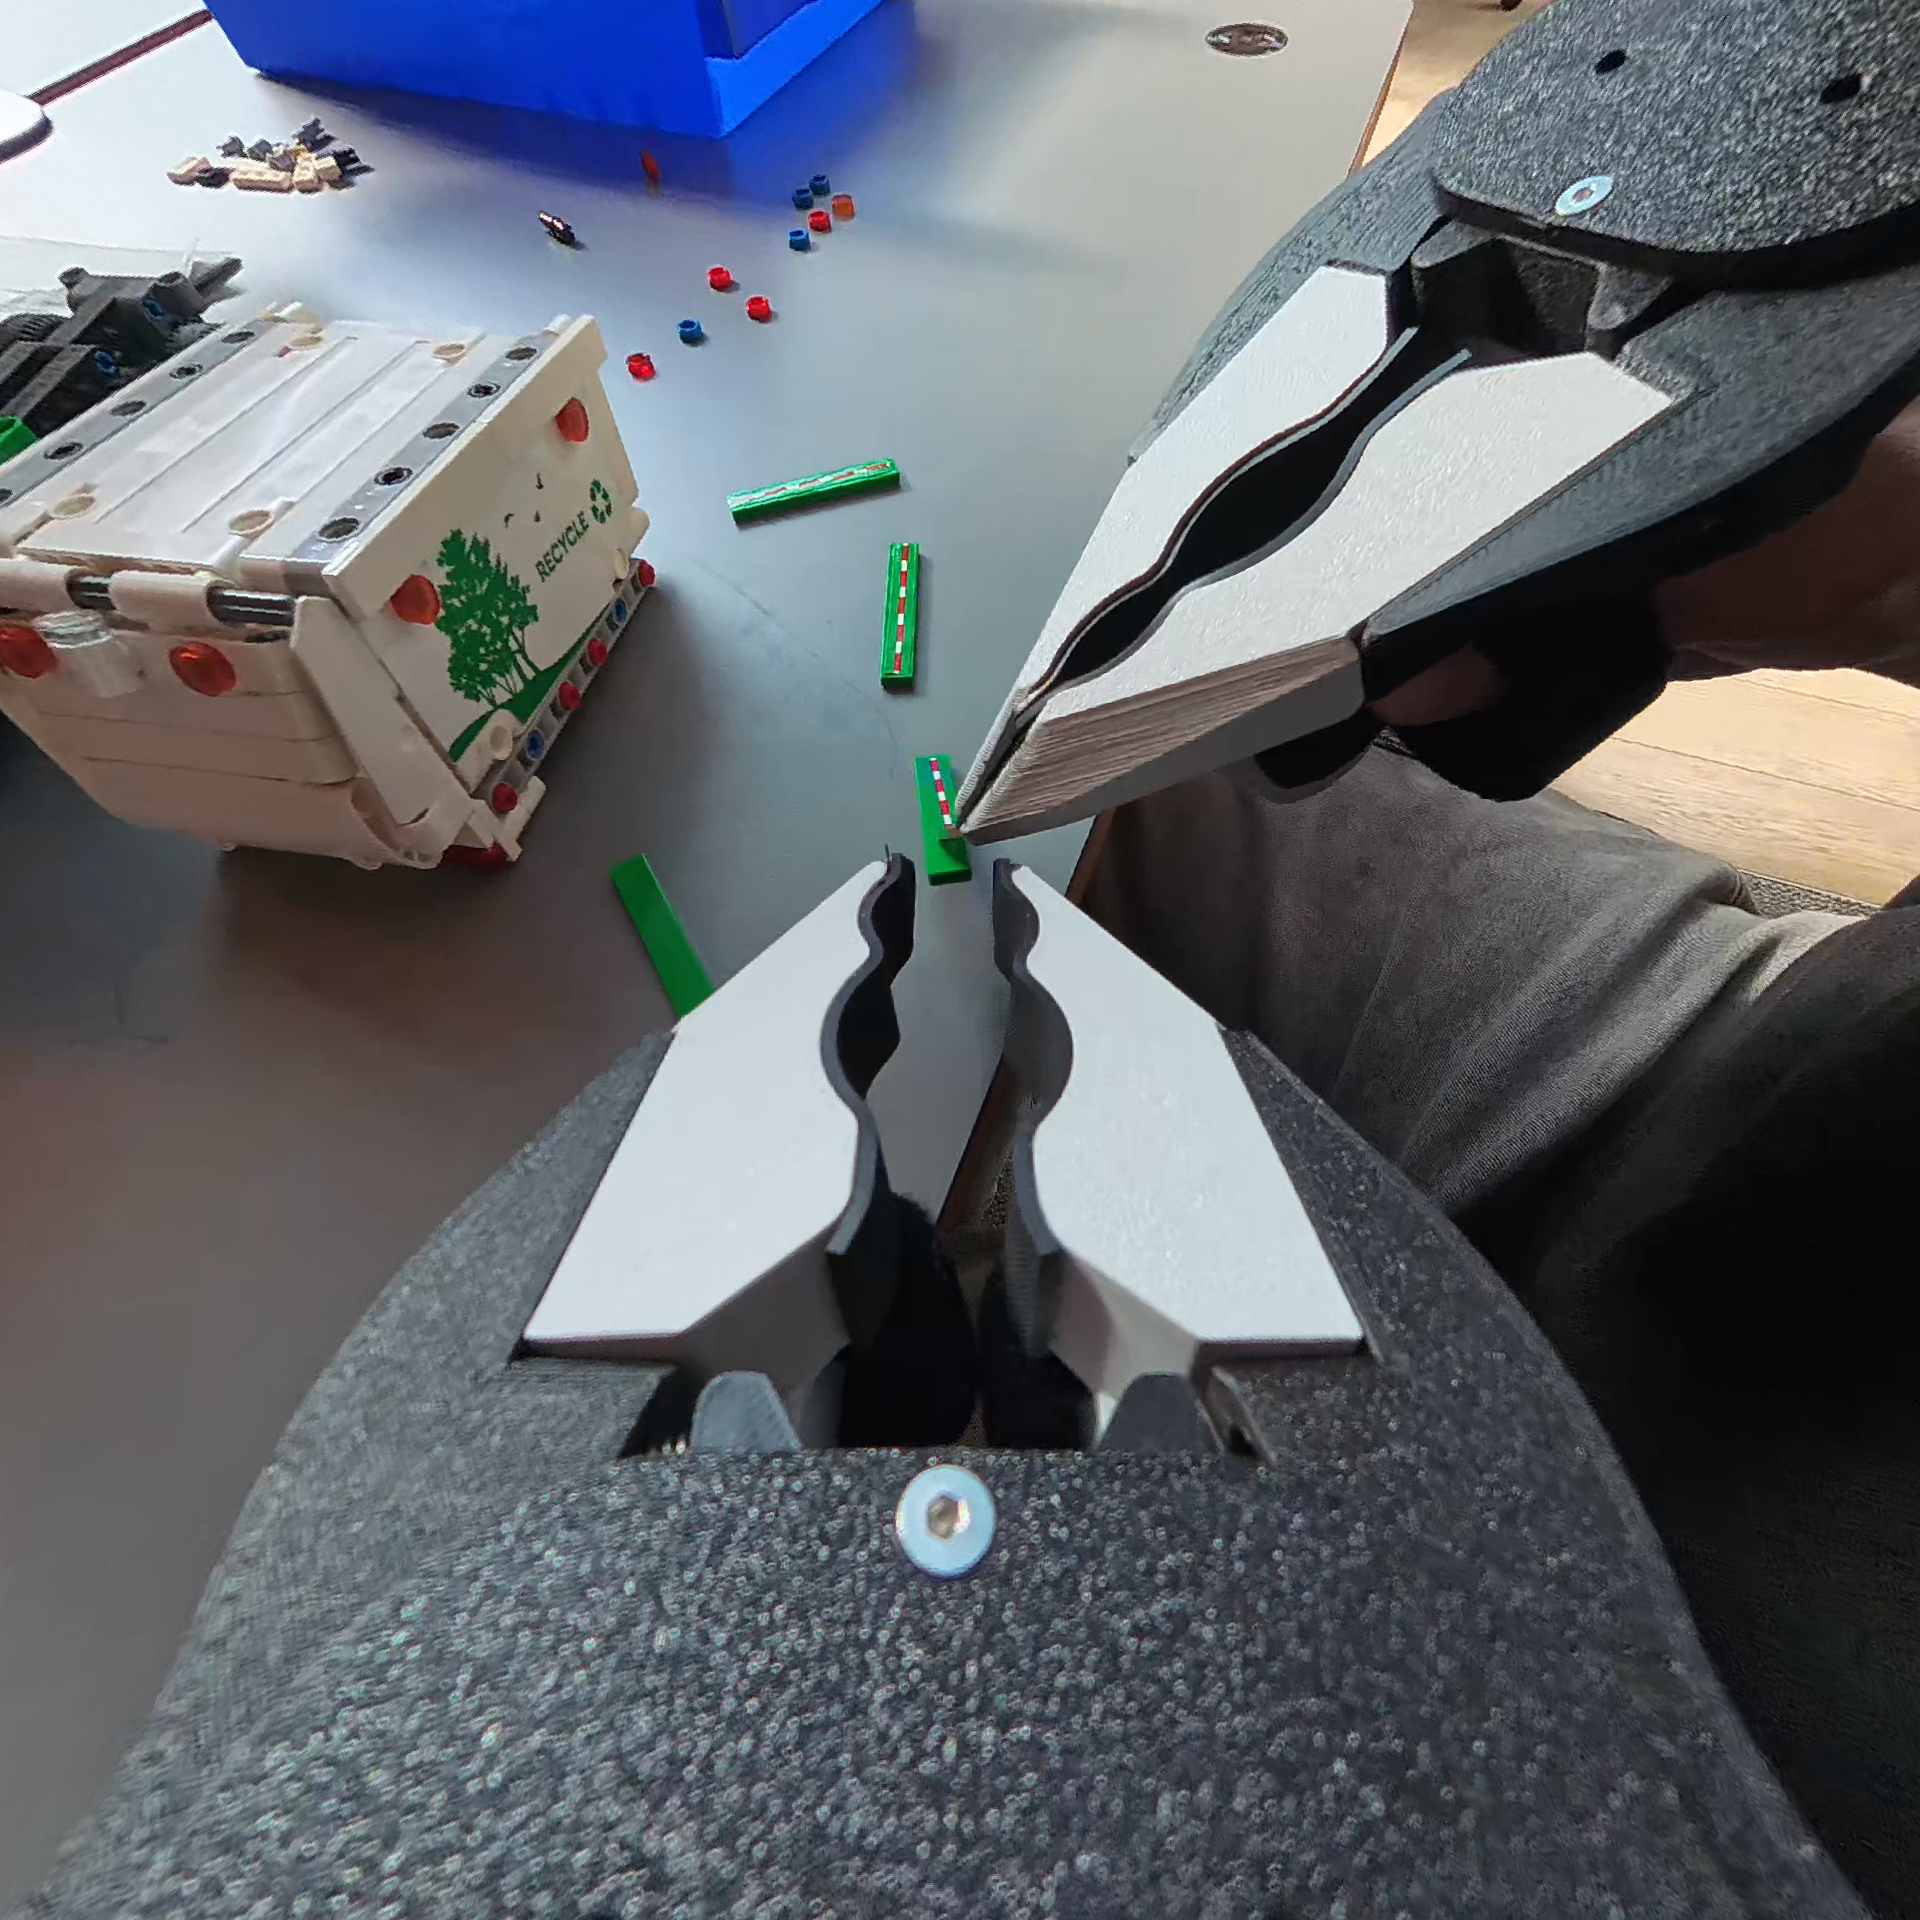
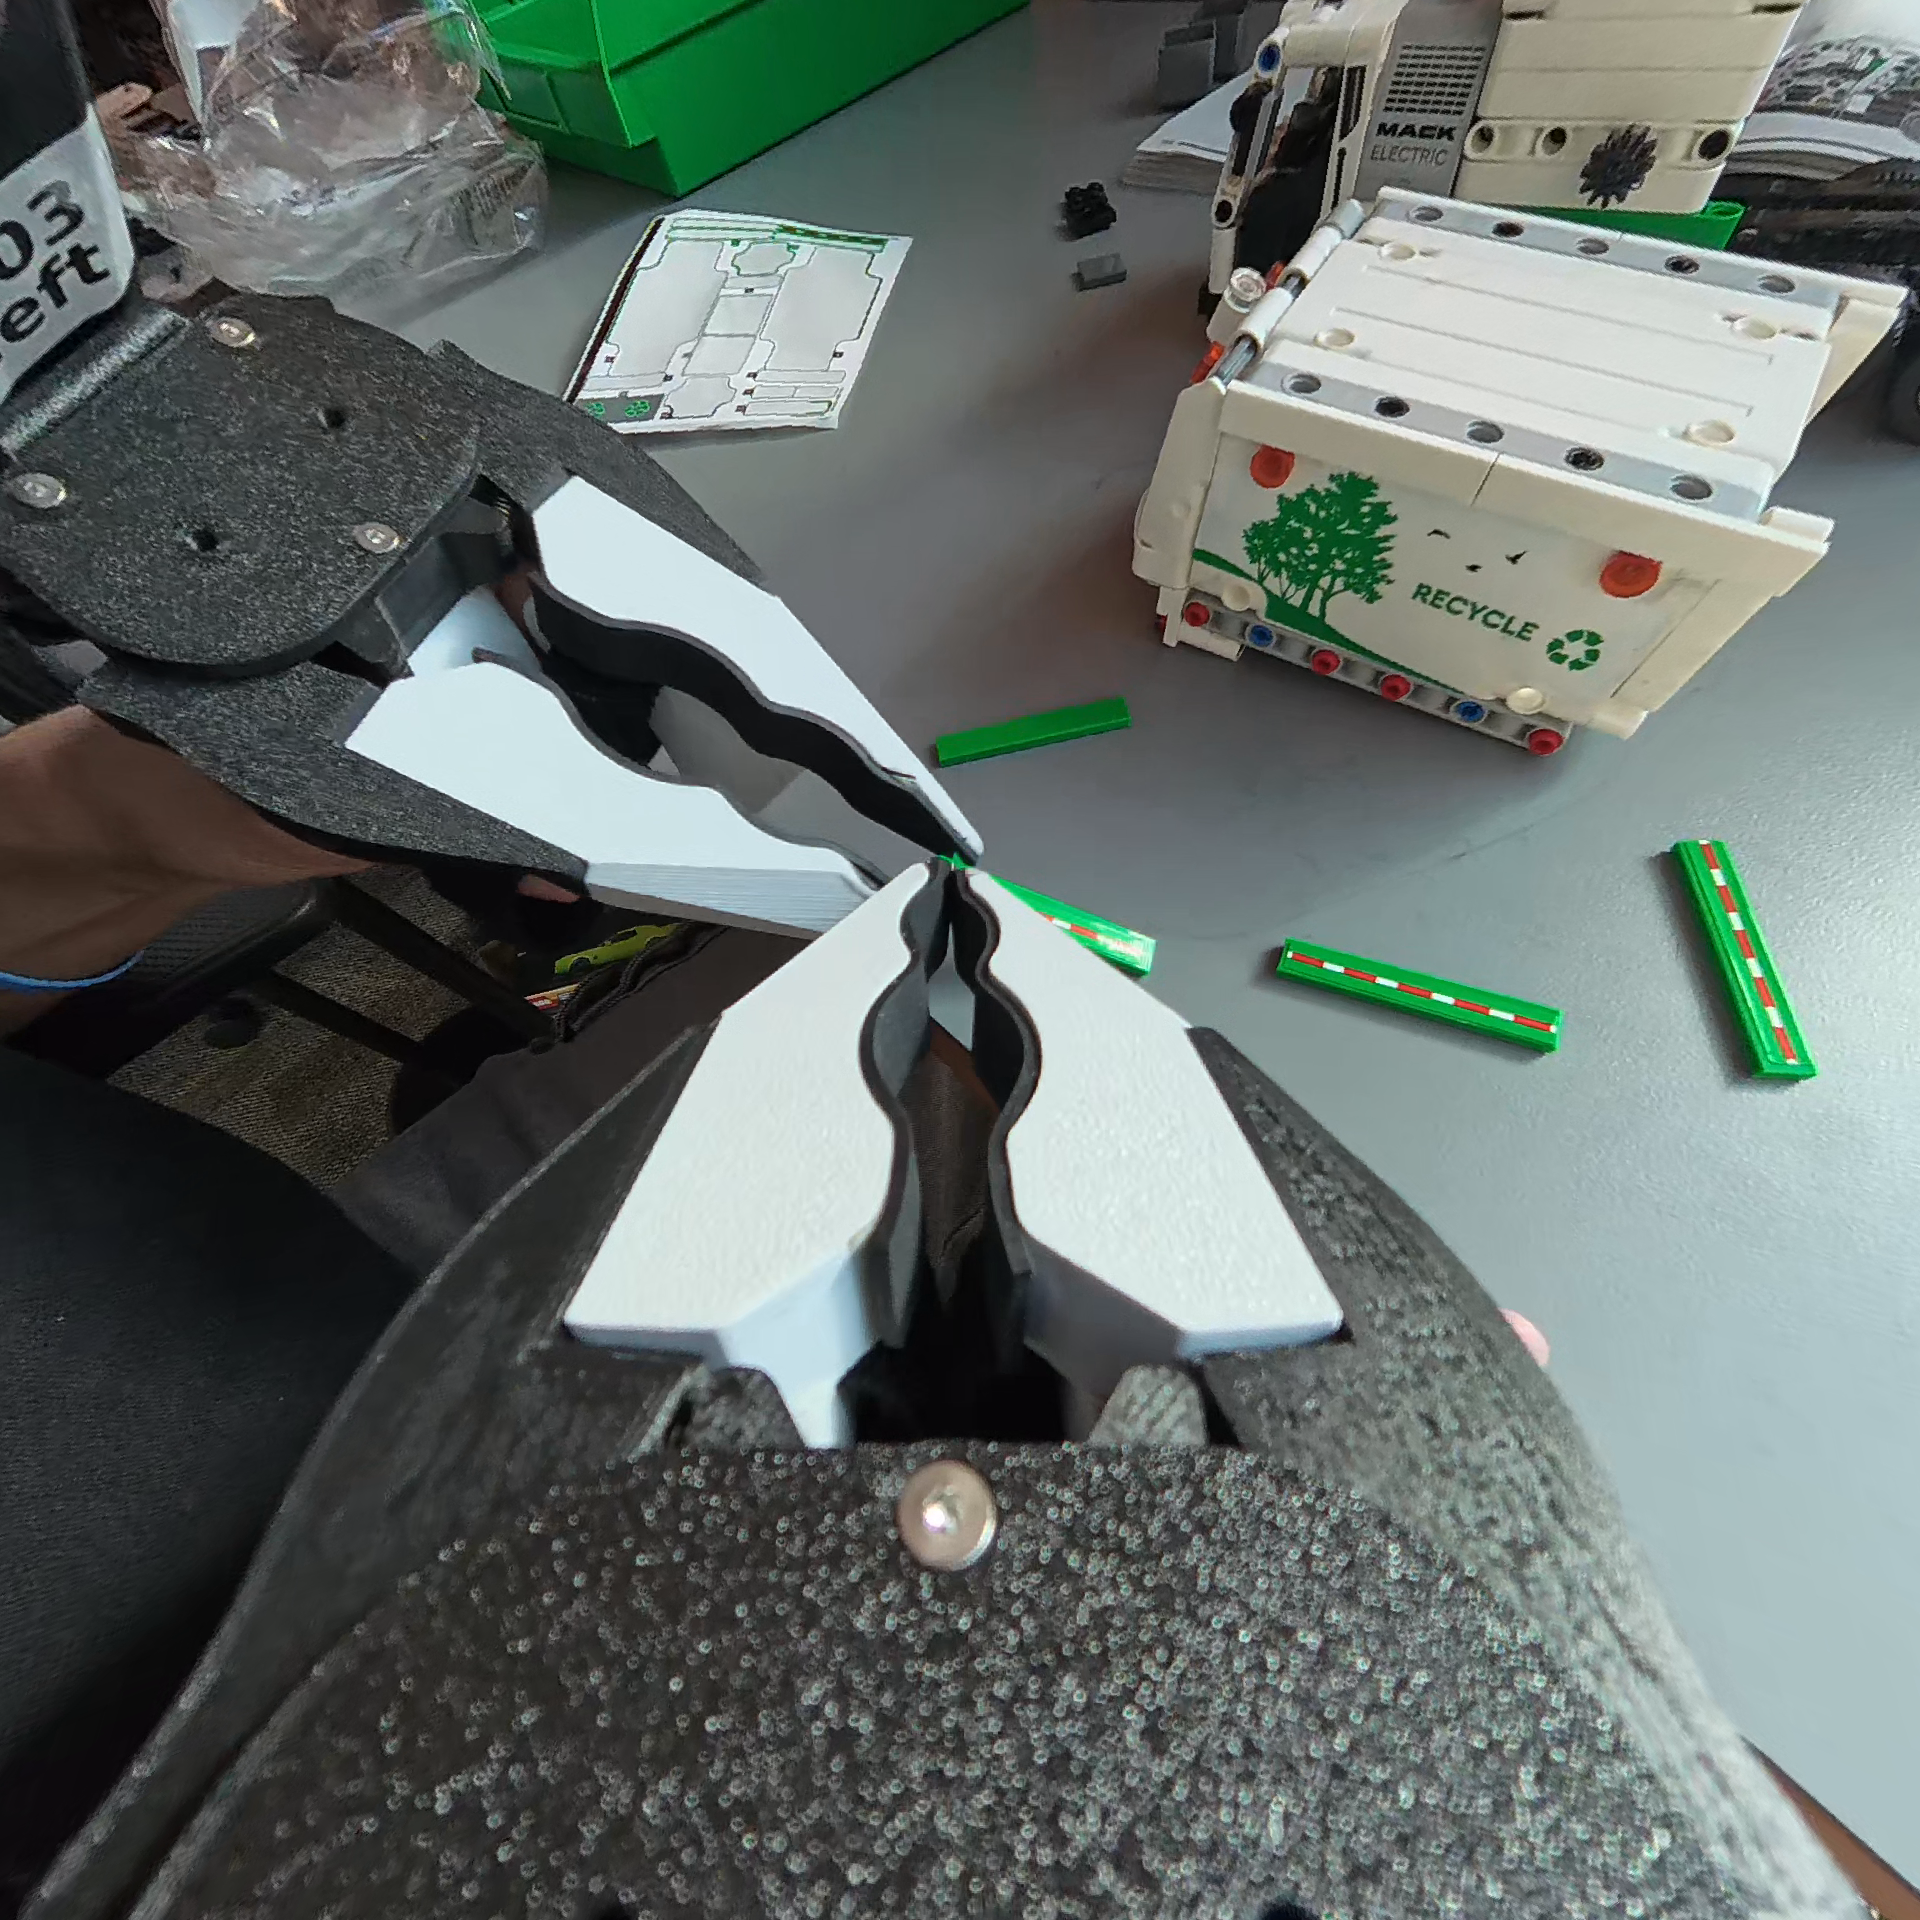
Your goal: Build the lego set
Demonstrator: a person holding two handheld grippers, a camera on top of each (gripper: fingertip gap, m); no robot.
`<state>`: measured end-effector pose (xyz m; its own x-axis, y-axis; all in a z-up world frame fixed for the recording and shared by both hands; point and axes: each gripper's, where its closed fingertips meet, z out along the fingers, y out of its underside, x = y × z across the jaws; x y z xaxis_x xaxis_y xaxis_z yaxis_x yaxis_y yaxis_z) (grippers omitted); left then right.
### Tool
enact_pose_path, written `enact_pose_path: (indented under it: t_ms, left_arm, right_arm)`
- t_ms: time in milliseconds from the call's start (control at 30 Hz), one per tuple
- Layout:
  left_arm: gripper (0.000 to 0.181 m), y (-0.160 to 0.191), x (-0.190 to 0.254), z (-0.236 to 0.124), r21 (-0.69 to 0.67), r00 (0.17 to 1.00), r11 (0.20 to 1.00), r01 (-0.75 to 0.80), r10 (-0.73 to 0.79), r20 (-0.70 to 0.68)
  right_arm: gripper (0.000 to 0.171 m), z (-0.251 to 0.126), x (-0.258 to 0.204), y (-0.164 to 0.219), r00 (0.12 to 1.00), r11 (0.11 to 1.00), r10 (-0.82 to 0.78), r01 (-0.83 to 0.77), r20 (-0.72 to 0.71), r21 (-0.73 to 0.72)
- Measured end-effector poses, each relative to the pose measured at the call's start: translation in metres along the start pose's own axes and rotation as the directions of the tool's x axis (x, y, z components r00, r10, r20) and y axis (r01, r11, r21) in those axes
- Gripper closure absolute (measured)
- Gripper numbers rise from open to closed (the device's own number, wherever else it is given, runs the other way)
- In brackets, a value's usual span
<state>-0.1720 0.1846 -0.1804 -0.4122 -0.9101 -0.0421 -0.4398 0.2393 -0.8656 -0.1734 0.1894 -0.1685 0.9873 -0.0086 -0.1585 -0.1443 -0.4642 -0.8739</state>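
A green tile with a red-white stripe point(image 1: 938, 805) lies flat near the table's front edge; it also shows in the right wrist view point(image 2: 1101, 930), partly behind my finger. My right gripper point(image 1: 961, 828) point(image 2: 951, 878) is shut, its tips touching the tile's near end. My left gripper point(image 1: 945, 883) is open, its tips on either side of that same end; its fingers point(image 2: 727, 862) come in from the left. Two more striped tiles point(image 2: 1418, 995) point(image 2: 1743, 956) and a plain green tile point(image 2: 1032, 731) lie nearby. The white truck body point(image 1: 343, 582) point(image 2: 1455, 520) stands farther back.
A sticker sheet point(image 2: 738, 322), a green bin point(image 2: 707, 73), a plastic bag point(image 2: 343, 156) and the truck cab point(image 2: 1455, 94) sit at the back. A blue bin point(image 1: 582, 52), small round studs point(image 1: 727, 301) and loose pieces point(image 1: 270, 166) lie beyond. The table edge point(image 1: 1081, 862) borders a person's lap. My left and right fingertips are right by each other. Both grippers' tips are roughly 25 cm from the truck cab point(image 2: 1455, 94).
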Motion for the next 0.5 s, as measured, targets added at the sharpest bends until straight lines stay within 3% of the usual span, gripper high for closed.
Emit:
enact_pose_path:
  t_ms: [233,500]
  left_arm:
    - [0.176,0.002,-0.004,0.003,-0.002,1.000,1.000,0.018,-0.018,0.006]
    - [0.176,0.002,-0.007,-0.004,0.045,0.995,0.994,0.096,-0.094,-0.027]
  right_arm:
    - [0.171,-0.002,0.003,-0.002,1.000,1.000,0.016,-0.016,-0.005,0.011]
    - [0.171,-0.019,0.035,-0.017,0.941,0.937,0.334,-0.337,0.049,0.087]
